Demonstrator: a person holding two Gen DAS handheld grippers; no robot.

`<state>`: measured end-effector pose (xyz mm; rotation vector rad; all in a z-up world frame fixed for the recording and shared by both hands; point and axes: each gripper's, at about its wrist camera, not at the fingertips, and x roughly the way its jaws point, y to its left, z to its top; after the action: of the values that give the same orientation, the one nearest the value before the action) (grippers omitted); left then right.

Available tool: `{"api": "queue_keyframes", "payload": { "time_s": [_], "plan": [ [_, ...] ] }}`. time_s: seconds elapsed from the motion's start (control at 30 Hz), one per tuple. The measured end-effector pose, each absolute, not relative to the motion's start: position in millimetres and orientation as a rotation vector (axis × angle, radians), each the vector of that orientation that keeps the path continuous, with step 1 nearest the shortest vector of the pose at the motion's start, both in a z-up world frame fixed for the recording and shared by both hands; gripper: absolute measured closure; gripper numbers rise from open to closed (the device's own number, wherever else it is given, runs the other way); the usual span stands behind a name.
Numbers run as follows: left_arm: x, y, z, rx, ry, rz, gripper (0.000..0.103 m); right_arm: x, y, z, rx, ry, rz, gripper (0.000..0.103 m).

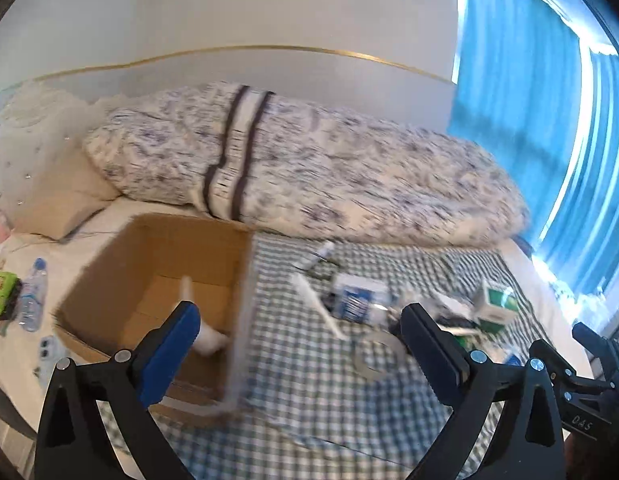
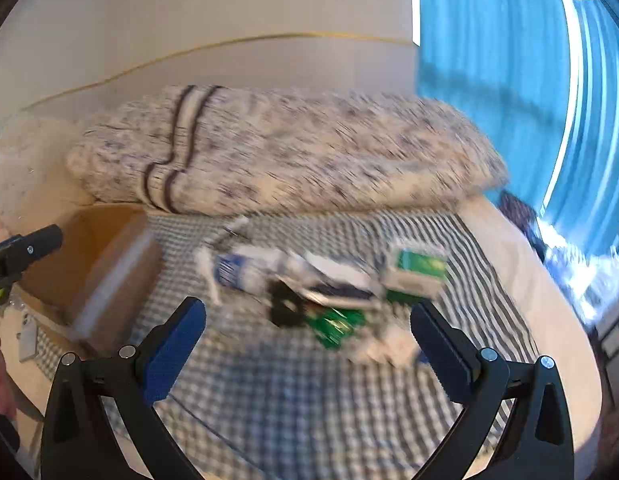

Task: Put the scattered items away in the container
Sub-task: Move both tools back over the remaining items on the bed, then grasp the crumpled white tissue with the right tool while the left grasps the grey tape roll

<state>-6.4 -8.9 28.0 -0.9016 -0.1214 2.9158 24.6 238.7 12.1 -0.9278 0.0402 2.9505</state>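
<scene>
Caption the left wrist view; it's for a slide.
Open left gripper over a cardboard box beside scattered items on a checked cloth.

On my right gripper (image 1: 589, 420) I read "DAS"; my left gripper (image 2: 13, 258) shows ".AI". Box labels blur.

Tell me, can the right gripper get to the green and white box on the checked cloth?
Probably yes. The right gripper is open and empty, and the green and white box lies ahead, slightly right, atop the pile, uncovered.
</scene>
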Motion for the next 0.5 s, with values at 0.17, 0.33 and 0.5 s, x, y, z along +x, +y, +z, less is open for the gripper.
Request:
{"api": "queue_keyframes", "payload": {
  "time_s": [0.17,0.33,0.5],
  "plan": [
    [-13,48,-9,-0.928,-0.036,2.841,0.0,38,298,-17,-1.009,0.083,2.819,0.0],
    [-32,89,-48,-0.999,0.039,2.783,0.0,39,343,-45,-1.115,0.134,2.744,0.0],
    [-59,105,-85,-1.113,0.044,2.762,0.0,33,376,-68,-1.151,0.228,2.698,0.0]
  ]
}}
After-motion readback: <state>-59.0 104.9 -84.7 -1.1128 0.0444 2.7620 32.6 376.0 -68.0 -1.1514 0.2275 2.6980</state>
